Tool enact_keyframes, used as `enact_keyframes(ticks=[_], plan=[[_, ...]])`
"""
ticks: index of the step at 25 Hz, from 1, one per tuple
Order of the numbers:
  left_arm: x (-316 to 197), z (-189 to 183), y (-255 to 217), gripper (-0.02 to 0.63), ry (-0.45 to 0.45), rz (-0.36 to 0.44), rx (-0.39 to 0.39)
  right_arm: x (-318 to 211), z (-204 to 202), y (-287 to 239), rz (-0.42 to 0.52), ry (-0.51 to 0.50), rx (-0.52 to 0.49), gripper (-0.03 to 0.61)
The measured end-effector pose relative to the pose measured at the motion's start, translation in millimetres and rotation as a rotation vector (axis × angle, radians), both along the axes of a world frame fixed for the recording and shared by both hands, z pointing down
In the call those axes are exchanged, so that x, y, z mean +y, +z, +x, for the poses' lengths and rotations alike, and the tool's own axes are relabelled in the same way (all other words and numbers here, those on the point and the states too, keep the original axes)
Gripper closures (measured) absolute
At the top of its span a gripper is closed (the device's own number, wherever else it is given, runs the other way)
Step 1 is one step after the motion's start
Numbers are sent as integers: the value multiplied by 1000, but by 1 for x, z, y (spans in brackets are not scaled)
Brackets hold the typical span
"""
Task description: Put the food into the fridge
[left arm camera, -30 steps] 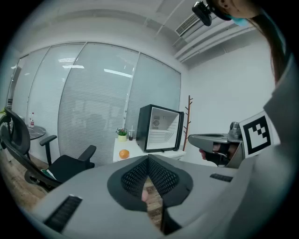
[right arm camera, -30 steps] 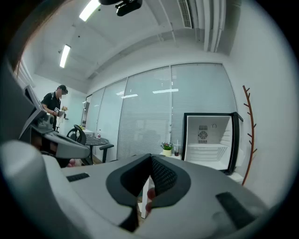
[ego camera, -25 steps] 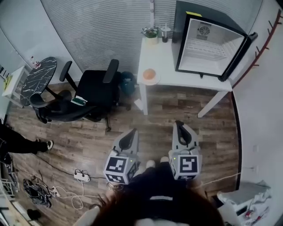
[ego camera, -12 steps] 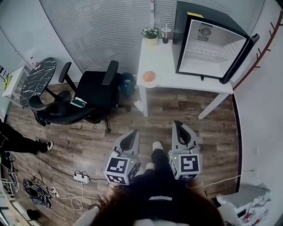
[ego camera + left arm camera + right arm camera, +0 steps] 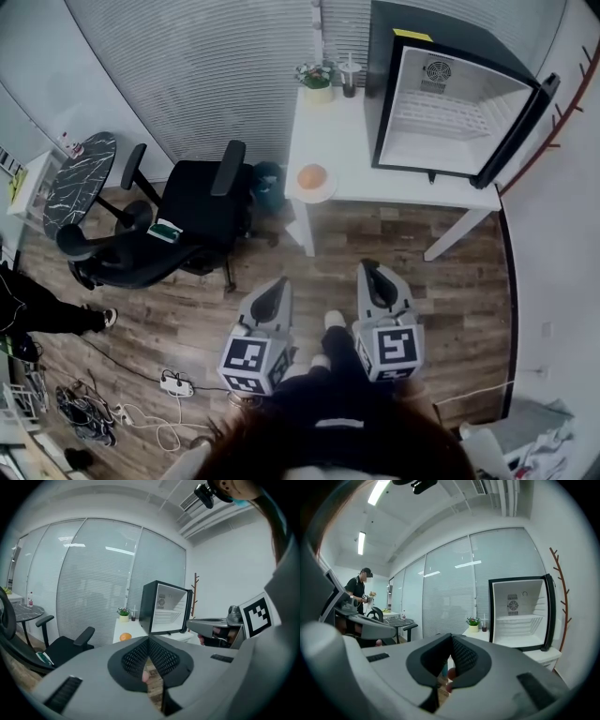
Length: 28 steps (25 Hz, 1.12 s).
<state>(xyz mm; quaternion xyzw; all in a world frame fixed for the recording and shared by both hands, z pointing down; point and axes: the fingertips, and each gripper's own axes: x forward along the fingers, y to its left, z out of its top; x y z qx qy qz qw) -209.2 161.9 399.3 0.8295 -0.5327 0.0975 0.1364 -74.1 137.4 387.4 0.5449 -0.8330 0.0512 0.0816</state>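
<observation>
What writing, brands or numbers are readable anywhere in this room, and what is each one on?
No words or numbers can be read in any view.
Yellow sticker on top of the fridge: too small to read.
Square markers on the left gripper and right gripper: black-and-white patterns, not letters.
Green item on the office chair: any print is too small to read.

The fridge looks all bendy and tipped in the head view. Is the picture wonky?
Head view: the wide lens curves straight lines, so the fridge and window blinds bow outward. Left gripper view: round black border, same curving, lamp reflections on the glass wall. Right gripper view: the ceiling lamp glares white.
</observation>
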Motion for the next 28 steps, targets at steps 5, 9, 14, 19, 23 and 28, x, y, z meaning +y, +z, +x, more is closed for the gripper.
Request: enact_keyframes(ticks=[5,9,14,19,23,28], plan=[[-29,5,2,614,-16,-11,-3,-32,5,7,-24,-1,9,581],[-50,8,3,614,-29,-12,-6,-54,8,13,-44,-16,9,581],[-74,12,2,614,-50,-17,-7,-81,8,18,-62,-48,2,581],[-95,17,3,614,-76,-17,-19,-107,10,20,-54,-80,-11,581],[-106,20,2,614,-110,-17,-19,-120,11,27,-64,-110,7,581],[-111,22,2,614,-148,-30,-17,-131,11,34,-85,-145,12,581]])
